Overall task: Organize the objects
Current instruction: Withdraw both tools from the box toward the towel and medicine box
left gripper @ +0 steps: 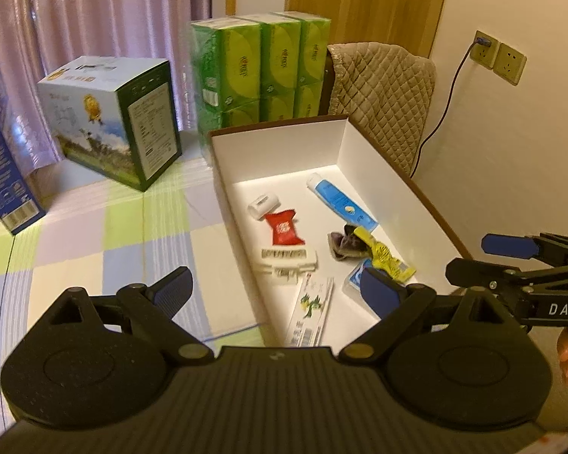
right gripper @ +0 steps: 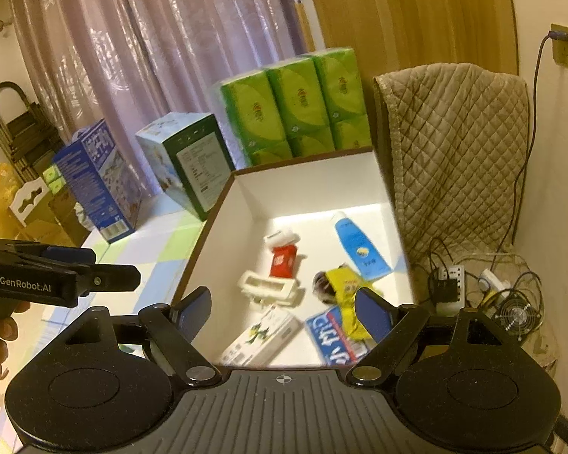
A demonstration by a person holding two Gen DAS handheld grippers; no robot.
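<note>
Both the left gripper and right gripper hover wide and empty above the white box — its small items look gathered; next probably means withdrawing.

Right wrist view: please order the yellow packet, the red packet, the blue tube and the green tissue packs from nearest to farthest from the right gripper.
Measured from the right gripper:
1. Yellow packet, in the box, by the right finger.
2. Red packet, mid-box, left of centre.
3. Blue tube, toward the box's far right.
4. Green tissue packs, stacked behind the box.
</note>
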